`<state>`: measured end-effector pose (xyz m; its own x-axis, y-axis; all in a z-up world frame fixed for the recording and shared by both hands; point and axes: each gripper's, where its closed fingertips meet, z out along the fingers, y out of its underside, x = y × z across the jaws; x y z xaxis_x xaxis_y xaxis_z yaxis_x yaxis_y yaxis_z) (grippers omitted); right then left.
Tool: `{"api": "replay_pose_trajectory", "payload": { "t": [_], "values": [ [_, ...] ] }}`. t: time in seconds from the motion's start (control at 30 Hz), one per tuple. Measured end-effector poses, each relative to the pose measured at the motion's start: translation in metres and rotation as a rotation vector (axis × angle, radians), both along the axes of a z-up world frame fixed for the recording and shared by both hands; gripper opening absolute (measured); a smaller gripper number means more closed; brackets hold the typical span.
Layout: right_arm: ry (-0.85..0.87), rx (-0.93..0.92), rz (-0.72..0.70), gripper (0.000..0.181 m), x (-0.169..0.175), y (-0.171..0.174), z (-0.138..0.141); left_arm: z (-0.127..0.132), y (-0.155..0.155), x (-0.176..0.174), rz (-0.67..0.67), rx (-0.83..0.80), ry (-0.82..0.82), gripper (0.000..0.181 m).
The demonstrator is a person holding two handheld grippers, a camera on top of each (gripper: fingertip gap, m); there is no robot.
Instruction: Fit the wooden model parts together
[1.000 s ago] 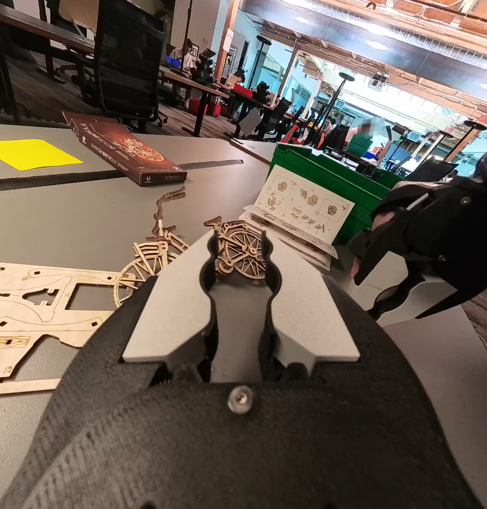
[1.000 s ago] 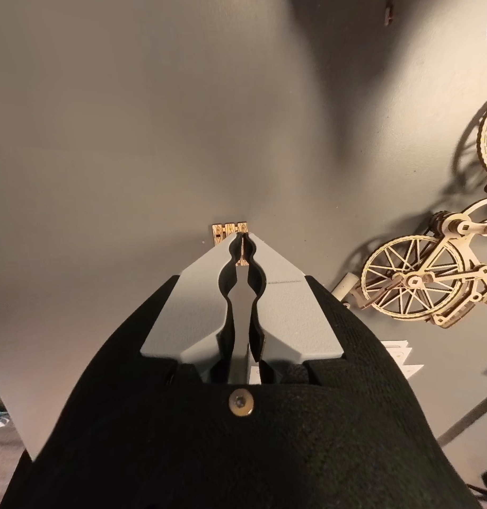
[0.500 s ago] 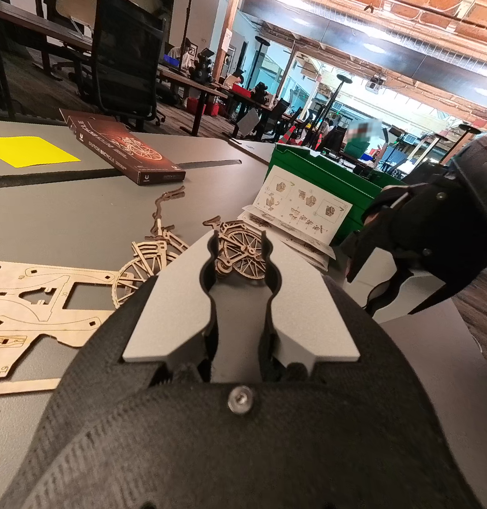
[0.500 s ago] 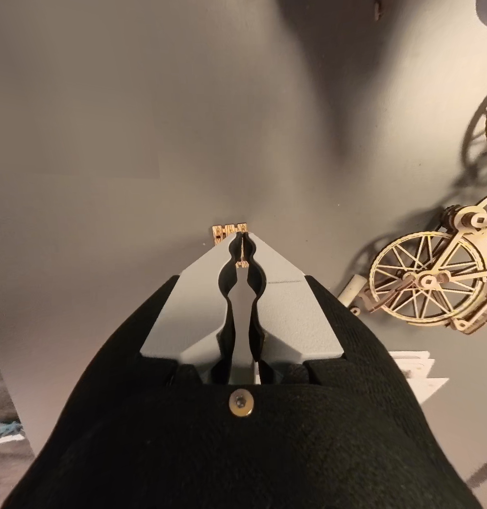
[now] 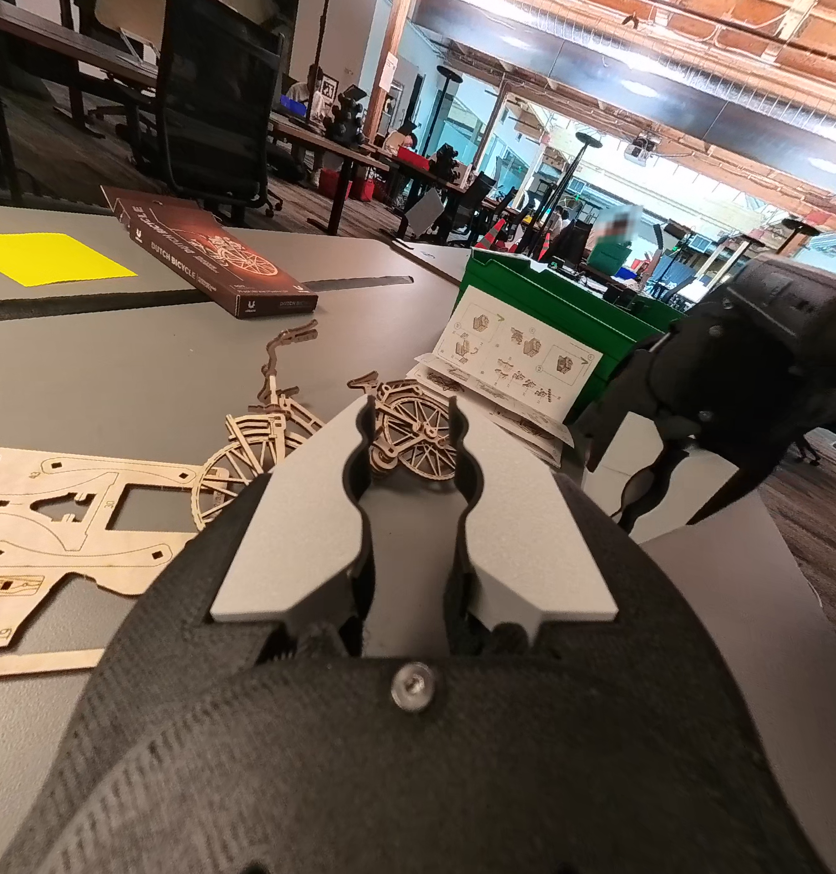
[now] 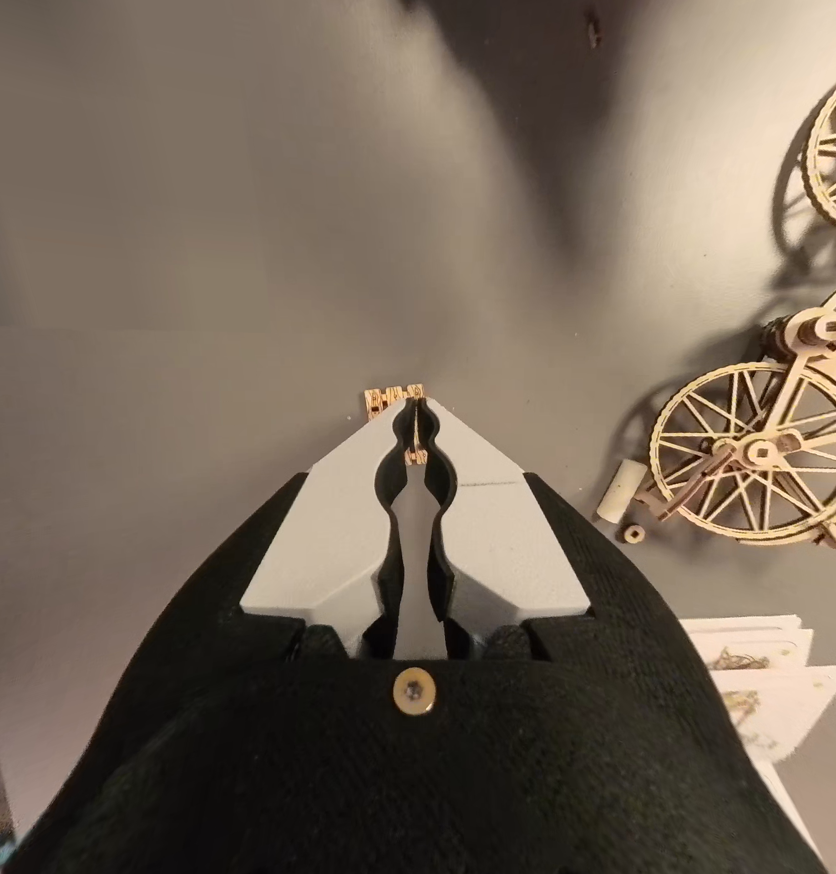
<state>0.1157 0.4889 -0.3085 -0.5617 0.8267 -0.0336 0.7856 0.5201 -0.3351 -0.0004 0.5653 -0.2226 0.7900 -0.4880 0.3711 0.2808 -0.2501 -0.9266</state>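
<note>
A wooden bicycle model (image 5: 409, 437) lies on its side on the grey table (image 5: 122, 378), just beyond my left gripper (image 5: 411, 406), which is open and empty. My right gripper (image 6: 417, 402) is shut on a small notched wooden part (image 6: 383, 403) and holds it over bare table. The bicycle (image 6: 747, 454) lies to its right. In the left wrist view the right gripper (image 5: 627, 513) points down at the table's right side, and the part is hidden there.
A punched plywood sheet (image 5: 52, 520) lies at the left. A brown box (image 5: 208, 255), a yellow sheet (image 5: 42, 257), an instruction booklet (image 5: 515, 359) and a green bin (image 5: 548, 302) lie farther back. A white peg (image 6: 619, 492) and a small wooden ring (image 6: 633, 534) lie by the rear wheel. One gripper's finger ends stand about 15 cm off the other's. My left tips are roughly 10 cm from the bicycle (image 6: 747, 454).
My right gripper, still shut on the wooden part, has risen a little and drifted slightly away from the bicycle. My left gripper has barely moved.
</note>
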Motion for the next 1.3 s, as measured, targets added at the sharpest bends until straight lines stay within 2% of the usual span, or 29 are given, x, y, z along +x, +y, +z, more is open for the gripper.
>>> {"api": "replay_pose_trajectory", "payload": {
  "t": [0.53, 0.7, 0.9, 1.3],
  "values": [
    [0.093, -0.085, 0.021, 0.000, -0.0017, -0.0013, 0.0015, -0.0013, 0.0007, 0.0010, -0.005, -0.009, 0.006, 0.028],
    [0.089, -0.072, 0.023, 0.000, -0.0018, -0.0009, 0.0021, -0.0014, 0.0010, 0.0005, -0.006, -0.013, -0.005, 0.028],
    [0.054, -0.063, 0.021, 0.008, 0.0013, 0.0001, 0.0009, -0.0013, 0.0011, -0.0002, -0.007, -0.017, -0.016, 0.028],
    [0.027, -0.043, 0.044, 0.001, 0.0044, -0.0019, 0.0060, -0.0009, 0.0014, -0.0019, -0.005, -0.022, -0.035, 0.028]
  ]
}}
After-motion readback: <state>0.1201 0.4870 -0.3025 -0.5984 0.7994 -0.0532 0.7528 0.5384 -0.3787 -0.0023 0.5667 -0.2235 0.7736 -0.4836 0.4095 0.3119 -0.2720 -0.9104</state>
